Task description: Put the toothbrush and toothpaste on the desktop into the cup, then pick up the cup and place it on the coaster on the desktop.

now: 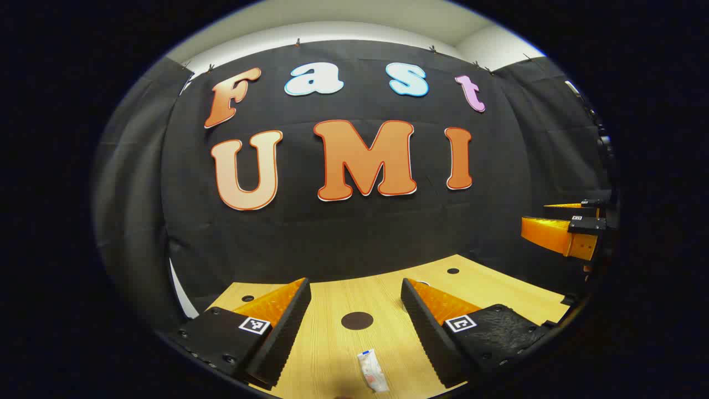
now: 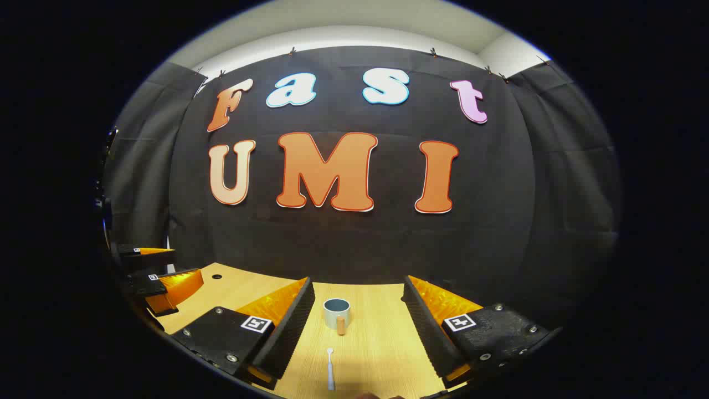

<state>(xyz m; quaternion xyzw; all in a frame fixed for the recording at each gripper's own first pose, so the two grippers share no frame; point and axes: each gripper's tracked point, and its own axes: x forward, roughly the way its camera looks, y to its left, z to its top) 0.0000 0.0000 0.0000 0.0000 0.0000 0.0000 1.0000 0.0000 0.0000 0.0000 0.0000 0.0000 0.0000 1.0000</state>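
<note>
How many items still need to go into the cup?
2. The toothpaste lies on the desktop between the left gripper's fingers; the toothbrush lies in front of the cup, nearer the right gripper.

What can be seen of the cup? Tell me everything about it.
The cup is a small mug, pale grey-white outside and darker blue-grey inside, with a light brown, wood-like handle facing the camera. It stands upright on the wooden desktop, with nothing seen inside it, ahead of the open right gripper. The toothbrush lies nearer the camera, apart from it. Nothing touches it but the desktop.
</note>
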